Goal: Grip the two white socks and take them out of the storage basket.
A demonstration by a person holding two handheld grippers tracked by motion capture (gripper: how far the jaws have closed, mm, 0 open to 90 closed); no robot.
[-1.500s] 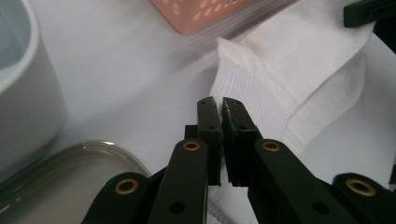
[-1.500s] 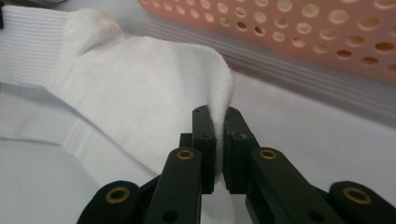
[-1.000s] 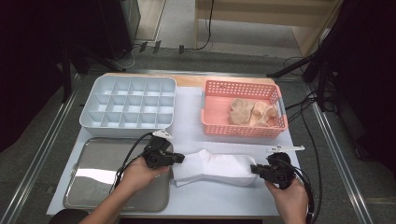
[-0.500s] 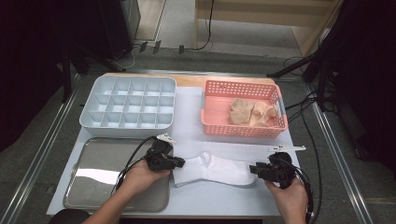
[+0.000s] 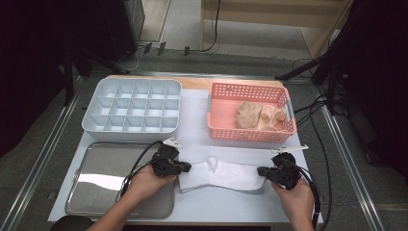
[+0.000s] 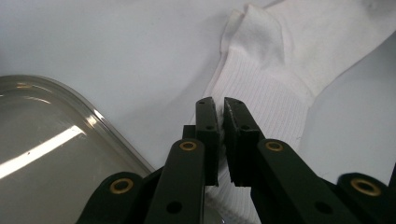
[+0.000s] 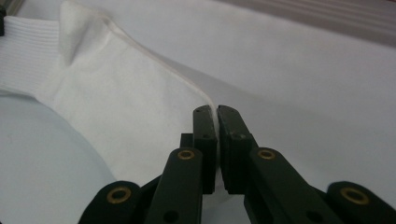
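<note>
Broadly, the white-covered worktop [image 5: 197, 120] stands on a grey floor, dark at both sides. One white sock [image 5: 222, 174] lies flat at 6 o'clock, between the left gripper [image 5: 186, 167] and the right gripper [image 5: 261, 170]; each has its jaws closed on one end of it, having just been closing. One steel tray [image 5: 96, 185] sits at 8, one divided box [image 5: 132, 110] at 10, one pink basket [image 5: 226, 131] of beige socks [image 5: 257, 115] at 2.

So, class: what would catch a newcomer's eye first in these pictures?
A white sock stretched flat at the table's near edge, the left gripper shut on its ribbed cuff and the right gripper shut on its toe. Behind it, a pink basket holds beige socks.
</note>
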